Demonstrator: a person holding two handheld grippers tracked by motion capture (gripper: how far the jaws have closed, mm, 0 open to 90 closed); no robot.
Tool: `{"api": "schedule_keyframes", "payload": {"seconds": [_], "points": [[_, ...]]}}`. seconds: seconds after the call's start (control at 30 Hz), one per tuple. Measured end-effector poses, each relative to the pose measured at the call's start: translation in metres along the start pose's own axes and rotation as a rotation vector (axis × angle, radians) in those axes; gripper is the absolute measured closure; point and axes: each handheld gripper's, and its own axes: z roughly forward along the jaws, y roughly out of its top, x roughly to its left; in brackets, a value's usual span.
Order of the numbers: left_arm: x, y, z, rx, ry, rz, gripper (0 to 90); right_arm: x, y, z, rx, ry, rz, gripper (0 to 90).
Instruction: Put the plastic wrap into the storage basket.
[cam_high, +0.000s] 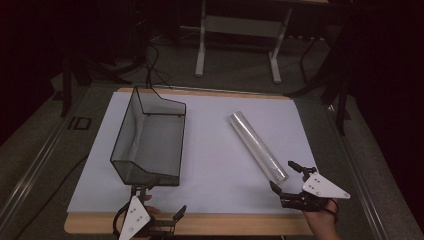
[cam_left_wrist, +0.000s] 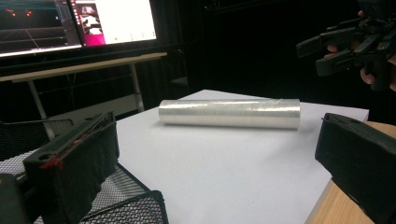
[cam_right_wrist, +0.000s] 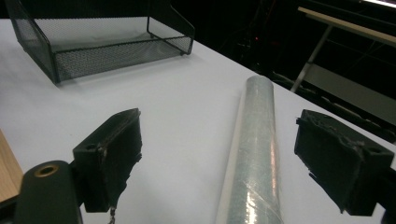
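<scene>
The roll of clear film (cam_high: 258, 146) lies flat on the white sheet (cam_high: 210, 165) that covers the worktop (cam_high: 95, 222), slanted so that its near end points toward the right tool (cam_high: 286, 176). Lying on its side like this, it offers its round flank to a pinch across its width, which is probably why the right tool comes at it end-on: in the right gripper view the roll (cam_right_wrist: 256, 158) runs up between the two black jaws, nearer the right-hand one, with open space on both sides, so the jaws are spread and press on nothing. The roll's near end sits just ahead of this tool and low between its jaws; by my judgement, a short push forward and down would bring the pads alongside it. The left tool (cam_high: 161, 202) hangs over the near edge of the worktop, well away from the roll, its jaws also wide apart with nothing in them. In the left gripper view the roll (cam_left_wrist: 229, 113) lies broadside far ahead of that tool, and the right tool (cam_left_wrist: 327, 49) shows beyond its right end. The wire basket (cam_high: 148, 142) stands just ahead of the left tool, its open top clear, likely the place meant for the roll; from the right tool it sits far off to the left (cam_right_wrist: 100, 46).
</scene>
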Motion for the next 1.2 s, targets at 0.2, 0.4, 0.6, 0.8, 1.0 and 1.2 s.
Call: {"api": "schedule_keyframes", "payload": {"seconds": [0.2,0.4,0.6,0.8,1.0,1.2], "points": [[0.000,0.000,0.000,0.000,0.003,-0.001,0.2,-0.001,0.001,0.000,0.001,0.013,-0.001,17.9],[-0.001,0.001,-0.001,-0.004,0.003,0.003,0.2,-0.004,0.004,-0.001,0.000,0.063,0.019,17.6],[-0.002,0.001,-0.001,-0.009,-0.002,0.001,0.2,-0.001,0.008,0.001,0.062,0.072,0.021,17.9],[-0.002,0.000,0.000,0.001,-0.001,0.003,0.3,0.003,0.021,0.001,0.102,0.074,-0.017,17.2],[-0.004,0.000,0.000,0.004,-0.002,0.010,0.2,-0.004,0.039,0.004,0.088,0.101,0.015,11.0],[-0.004,0.000,0.001,0.005,-0.006,0.005,0.3,-0.026,0.060,0.014,0.124,0.096,0.084,9.4]]}}
